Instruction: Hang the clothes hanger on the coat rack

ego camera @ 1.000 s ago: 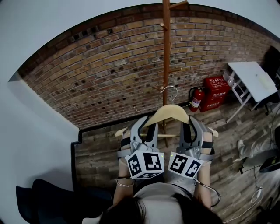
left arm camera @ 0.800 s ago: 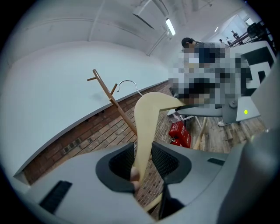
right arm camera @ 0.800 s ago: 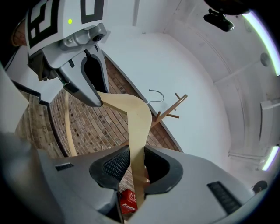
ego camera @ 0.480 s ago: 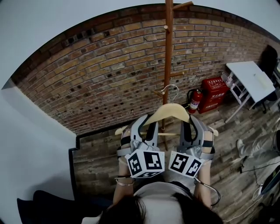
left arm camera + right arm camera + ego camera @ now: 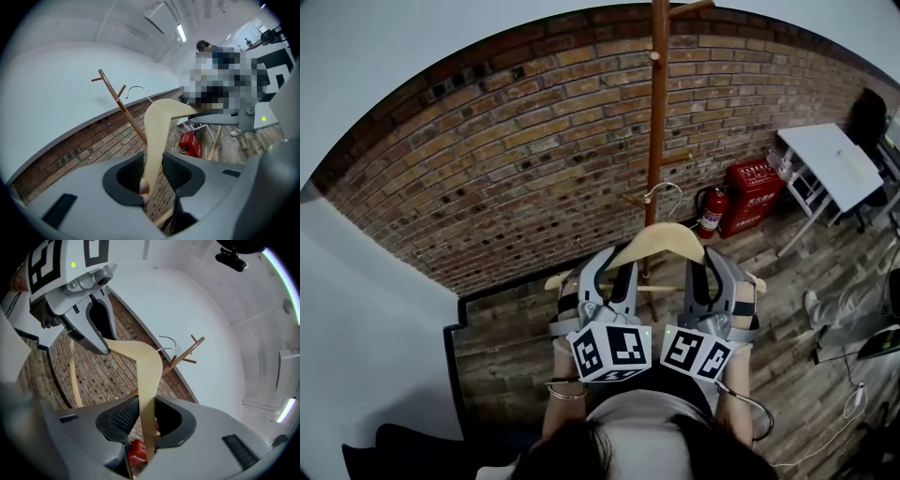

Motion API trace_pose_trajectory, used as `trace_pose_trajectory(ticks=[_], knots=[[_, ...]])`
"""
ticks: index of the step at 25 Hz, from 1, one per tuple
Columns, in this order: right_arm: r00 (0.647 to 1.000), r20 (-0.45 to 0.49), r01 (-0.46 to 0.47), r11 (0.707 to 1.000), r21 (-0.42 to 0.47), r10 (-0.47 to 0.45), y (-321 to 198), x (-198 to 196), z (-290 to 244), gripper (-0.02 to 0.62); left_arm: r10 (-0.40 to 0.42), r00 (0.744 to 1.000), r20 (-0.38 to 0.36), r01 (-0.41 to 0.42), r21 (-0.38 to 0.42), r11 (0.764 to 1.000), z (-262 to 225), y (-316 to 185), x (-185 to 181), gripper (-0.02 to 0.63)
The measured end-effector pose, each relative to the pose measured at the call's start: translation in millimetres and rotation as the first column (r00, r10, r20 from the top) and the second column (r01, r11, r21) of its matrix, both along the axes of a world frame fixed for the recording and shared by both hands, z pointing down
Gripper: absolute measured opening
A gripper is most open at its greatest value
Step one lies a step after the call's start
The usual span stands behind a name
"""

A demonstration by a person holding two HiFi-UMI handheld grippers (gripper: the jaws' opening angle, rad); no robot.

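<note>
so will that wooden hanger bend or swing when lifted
Probably stiff: the wooden hanger shows no sag with the left gripper and right gripper clamped on its shoulders. Likely light, being slim. Its wire hook might swivel.

Head view brightness: dim and muted; the brick wall (image 5: 534,141) behind the coat rack (image 5: 657,141) is evenly lit, with no hard shadows.
Light source: 1 ceiling strip lamp (image 5: 181,33) above and right of the coat rack in the left gripper view; 1 glowing strip (image 5: 282,411) far right of the coat rack in the right gripper view.
Glare: both lamps are blown out white.
Distortion: fisheye in all 3 views; brick courses bow in an arc around the coat rack; the corners of both gripper views are dark.
Focus: the clothes hanger (image 5: 159,117) in front of the coat rack is fairly sharp; the left gripper (image 5: 152,171) and right gripper (image 5: 146,416) housings are soft.
</note>
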State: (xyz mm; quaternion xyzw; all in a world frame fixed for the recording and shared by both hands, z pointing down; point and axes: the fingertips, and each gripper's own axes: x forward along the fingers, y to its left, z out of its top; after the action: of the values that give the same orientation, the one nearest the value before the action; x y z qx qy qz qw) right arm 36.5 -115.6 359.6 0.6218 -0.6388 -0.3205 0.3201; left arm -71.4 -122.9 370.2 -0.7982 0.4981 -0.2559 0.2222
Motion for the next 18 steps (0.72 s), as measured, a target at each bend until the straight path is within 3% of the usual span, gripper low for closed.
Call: trace_pose_trajectory(ticks=[18], knots=[[1.0,0.011,0.003,1.0,0.001,-0.003,-43.8,18.0,-7.1,0.115,0.006,1.0,0.008,-0.006,0.009,1.0,-7.9,-44.2,18.2,0.13]])
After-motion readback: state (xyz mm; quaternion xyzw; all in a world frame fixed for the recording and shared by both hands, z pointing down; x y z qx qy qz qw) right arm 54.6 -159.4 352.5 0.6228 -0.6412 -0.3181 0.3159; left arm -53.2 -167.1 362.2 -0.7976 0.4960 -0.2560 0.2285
